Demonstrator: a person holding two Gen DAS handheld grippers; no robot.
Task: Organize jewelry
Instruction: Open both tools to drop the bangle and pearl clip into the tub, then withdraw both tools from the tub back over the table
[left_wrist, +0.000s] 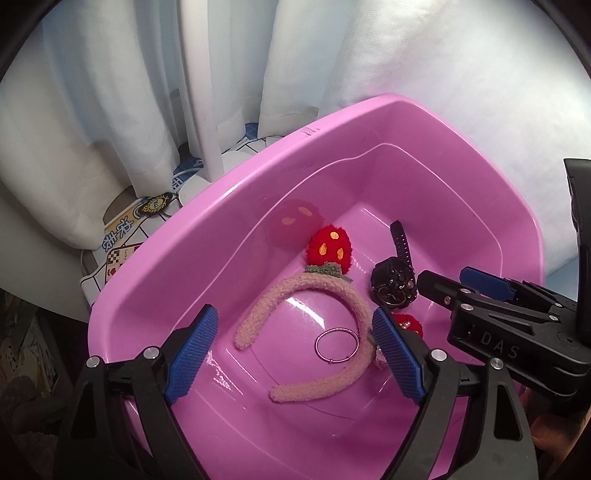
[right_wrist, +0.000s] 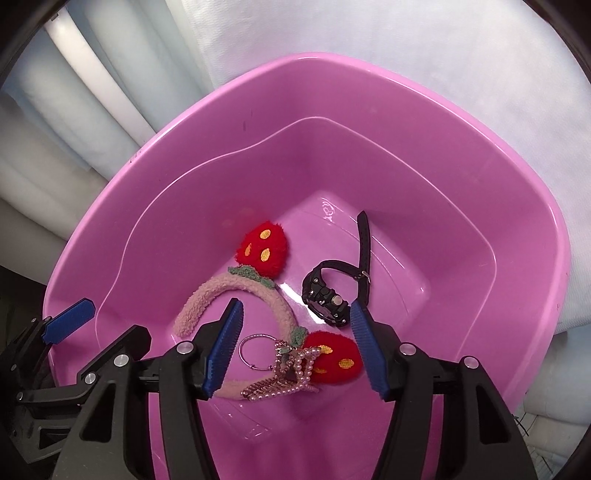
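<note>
Inside the pink basin (right_wrist: 480, 206) lay a fuzzy pink headband (right_wrist: 207, 295) with red strawberries, a black watch (right_wrist: 325, 295), a silver ring (right_wrist: 255, 350) — both grippers, left gripper (left_wrist: 291, 350) and right gripper (right_wrist: 295, 347), hung open and empty above.

"DAS" stands in raised letters on the right gripper (left_wrist: 461, 280).

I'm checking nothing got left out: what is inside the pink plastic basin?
Inside the pink plastic basin: a fuzzy pink headband with red strawberry ears, a black wristwatch, a thin silver ring and a pearl hair clip. Anything beneath the headband is hidden.
</note>
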